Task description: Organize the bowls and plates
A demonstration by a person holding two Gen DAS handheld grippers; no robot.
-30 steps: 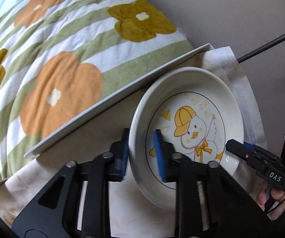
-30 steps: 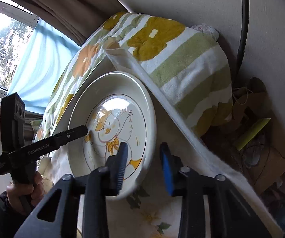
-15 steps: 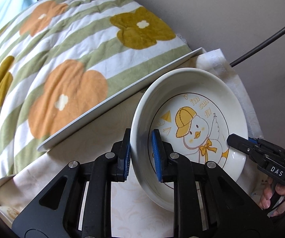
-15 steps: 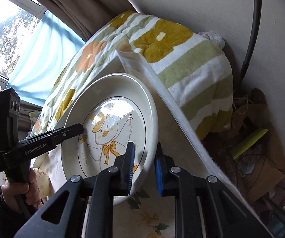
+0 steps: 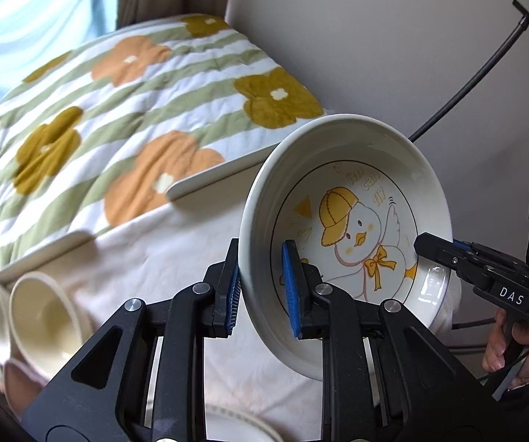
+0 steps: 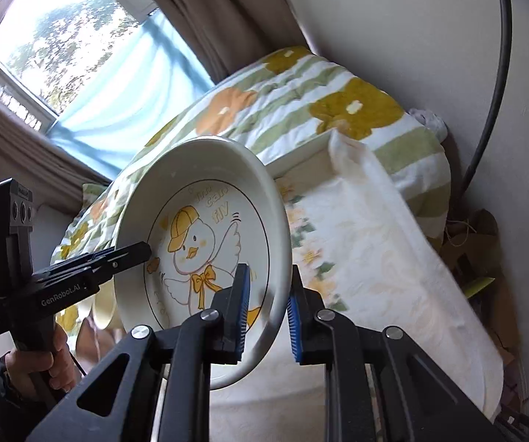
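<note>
A cream deep plate (image 5: 353, 221) printed with a duck in a yellow cap hangs tilted above the table, held at both sides. My left gripper (image 5: 261, 258) is shut on its left rim, one blue pad inside and one outside. On the opposite rim my right gripper (image 6: 269, 283) is shut too, and its tip (image 5: 434, 248) shows in the left wrist view. The right wrist view shows the plate (image 6: 205, 221) with the left gripper (image 6: 143, 248) biting its far edge. Two cream bowls (image 5: 43, 313) lie on their sides at the lower left.
A table under a pale floral cloth (image 5: 154, 250) lies below. Behind it, a white board edge (image 5: 209, 180) sits against a flowered green-striped quilt (image 5: 117, 110). Another plate's rim (image 5: 235, 427) peeks in at the bottom. A wall with a black cable (image 5: 467, 84) stands on the right.
The right gripper's pads closed on the plate's rim. Both grippers then rose with the plate, lifting it off the cloth, and the bowls came into view.
</note>
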